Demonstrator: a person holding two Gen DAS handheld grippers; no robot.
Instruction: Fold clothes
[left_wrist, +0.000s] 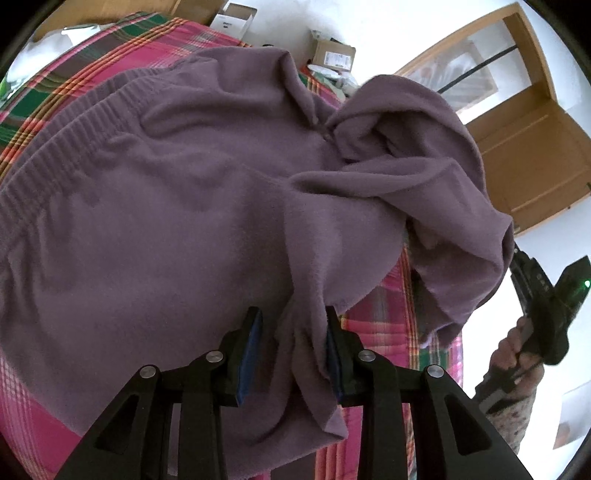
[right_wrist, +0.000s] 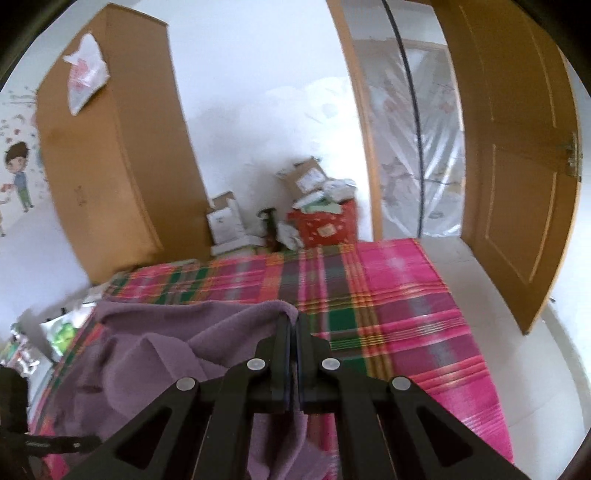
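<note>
A purple knit sweater (left_wrist: 192, 206) lies spread on a pink, green and orange plaid cloth (left_wrist: 384, 314), its ribbed hem at the far left. My left gripper (left_wrist: 293, 314) is open, its jaws standing either side of a hanging fold of the sweater without pinching it. My right gripper (right_wrist: 291, 321) is shut on an edge of the sweater (right_wrist: 177, 332) and holds it lifted above the plaid cloth (right_wrist: 406, 302). In the left wrist view the right gripper's body (left_wrist: 543, 295) and the hand holding it show at the right, behind a raised bunch of sweater.
Cardboard boxes (right_wrist: 306, 177) and a red bag (right_wrist: 325, 225) stand against the white wall beyond the cloth. A wooden wardrobe (right_wrist: 110, 166) is at the left and an open wooden door (right_wrist: 517, 166) at the right. White floor lies to the right of the cloth.
</note>
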